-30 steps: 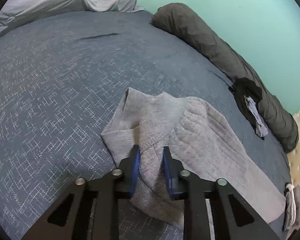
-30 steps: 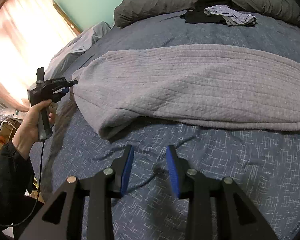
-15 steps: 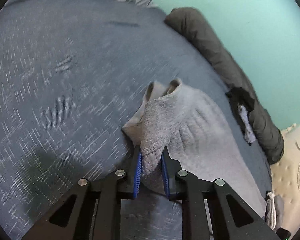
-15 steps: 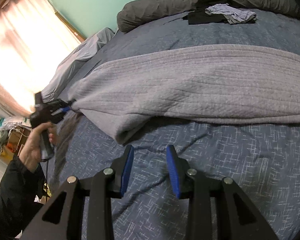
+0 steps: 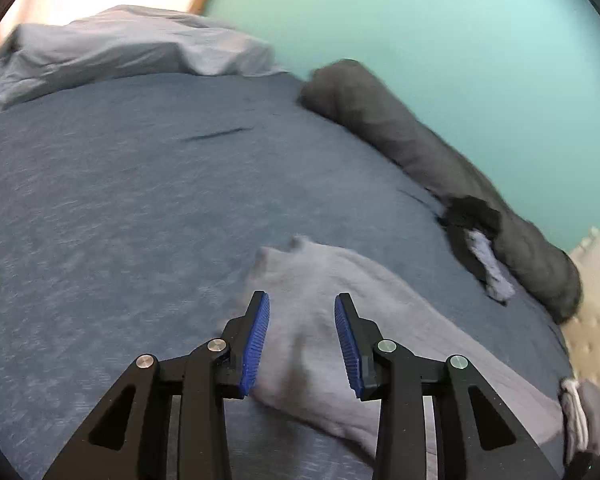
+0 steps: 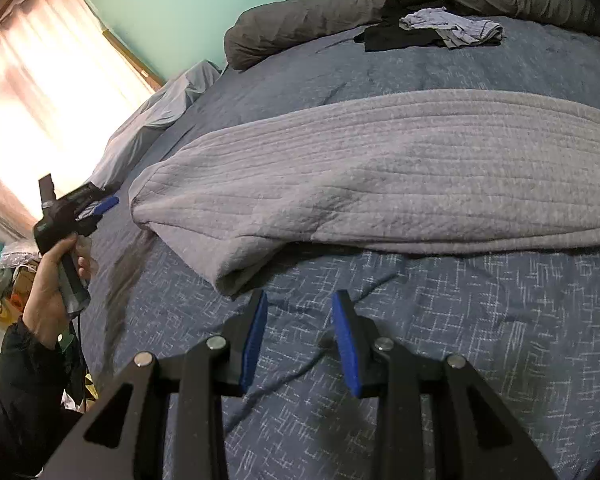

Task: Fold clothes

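The grey quilted garment point(image 6: 380, 168) lies folded lengthwise across the blue bedspread point(image 6: 460, 340), its end at twelve o'clock of my left claw point(image 5: 302, 320), whose jaws are opening off it. My right claw point(image 6: 300, 320) hovers apart, empty, the cloth's edge at twelve o'clock. I judge one fold done, crosswise folds left; the dark pile point(image 6: 428, 20) waits at one o'clock.

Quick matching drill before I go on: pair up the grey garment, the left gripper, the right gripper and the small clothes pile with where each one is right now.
Things:
1. grey garment
2. left gripper
3. right gripper
4. small clothes pile

Places or states:
A. by the dark rolled duvet
B. over bare blue bedspread, nothing between its fingers
C. spread across the bed
D. jaws opening, clear of the cloth end

Pairs: 1-C, 2-D, 3-B, 4-A
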Tool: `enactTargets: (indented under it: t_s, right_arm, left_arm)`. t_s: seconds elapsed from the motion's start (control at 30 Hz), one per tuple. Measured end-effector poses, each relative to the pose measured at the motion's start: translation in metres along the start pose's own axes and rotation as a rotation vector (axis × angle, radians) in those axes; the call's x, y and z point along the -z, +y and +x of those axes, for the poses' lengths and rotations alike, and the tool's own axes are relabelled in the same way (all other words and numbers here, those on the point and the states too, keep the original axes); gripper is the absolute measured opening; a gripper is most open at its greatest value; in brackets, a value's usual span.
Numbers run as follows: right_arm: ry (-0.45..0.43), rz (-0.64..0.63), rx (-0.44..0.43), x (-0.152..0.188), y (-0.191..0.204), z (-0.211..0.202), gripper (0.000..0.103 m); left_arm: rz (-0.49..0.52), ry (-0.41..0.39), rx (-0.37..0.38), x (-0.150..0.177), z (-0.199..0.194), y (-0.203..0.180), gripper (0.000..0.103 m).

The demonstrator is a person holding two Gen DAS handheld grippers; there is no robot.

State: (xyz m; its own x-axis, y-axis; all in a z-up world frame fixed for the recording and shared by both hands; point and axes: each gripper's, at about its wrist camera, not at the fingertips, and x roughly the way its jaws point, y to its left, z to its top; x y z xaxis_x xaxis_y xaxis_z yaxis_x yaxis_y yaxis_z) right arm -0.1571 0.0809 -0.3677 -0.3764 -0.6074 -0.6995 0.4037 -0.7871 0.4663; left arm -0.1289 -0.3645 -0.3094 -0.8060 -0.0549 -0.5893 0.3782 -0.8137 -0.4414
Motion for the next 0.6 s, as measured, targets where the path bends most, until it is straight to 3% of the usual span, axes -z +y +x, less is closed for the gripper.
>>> enactTargets:
  t_s: [0.1,0.17,0.27,0.43,0.5,0.6]
  right_arm:
    - [-0.006,0.014,0.005,-0.002,-0.003,0.001,0.034]
    - [-0.011,0.021,0.009,-0.005,-0.005,-0.001,0.034]
    - [-0.014,0.016,0.017,-0.008,-0.009,-0.006,0.034]
    - [-0.013,0.019,0.043,-0.009,-0.022,-0.012,0.034]
    - [-0.021,0.031,0.046,-0.010,-0.027,-0.015,0.034]
    - [-0.033,0.047,0.047,-0.013,-0.032,-0.015,0.034]
  left_arm:
    - [0.073,0.093,0.014,0.011,0.026,-0.016,0.037]
    - [0.104,0.141,-0.021,0.019,0.047,-0.017,0.037]
    - [0.031,0.177,-0.024,0.025,0.068,0.005,0.037]
    - [0.038,0.158,-0.050,0.021,0.072,0.010,0.028]
    - [0.049,0.146,-0.050,0.017,0.065,0.001,0.029]
    - [0.067,0.177,0.025,0.024,0.051,-0.018,0.037]
